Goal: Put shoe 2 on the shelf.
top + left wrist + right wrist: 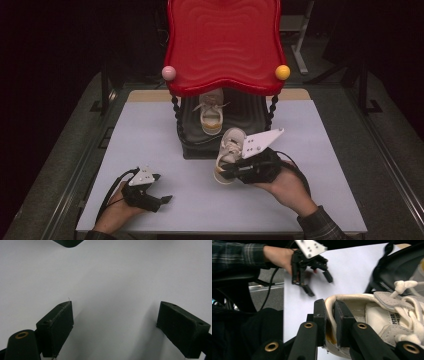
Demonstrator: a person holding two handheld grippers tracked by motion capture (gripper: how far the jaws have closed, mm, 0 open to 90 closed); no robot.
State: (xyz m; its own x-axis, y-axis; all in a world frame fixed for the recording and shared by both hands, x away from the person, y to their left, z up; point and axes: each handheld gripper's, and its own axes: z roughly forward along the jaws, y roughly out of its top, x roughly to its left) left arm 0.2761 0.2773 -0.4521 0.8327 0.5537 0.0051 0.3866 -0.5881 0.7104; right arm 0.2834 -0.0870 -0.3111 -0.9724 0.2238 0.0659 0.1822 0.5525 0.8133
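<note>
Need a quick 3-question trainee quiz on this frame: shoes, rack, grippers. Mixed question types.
1. True or false: the right gripper has its fingers clamped on the heel collar of a white sneaker.
2. Where is the second sneaker? A) on the table beside the left gripper B) on the dark lower shelf under the red top tray C) on top of the red tray
3. Fill in: the left gripper's fingers are ____, with nothing between them.

Key: 1 true; 2 B; 3 open
</note>
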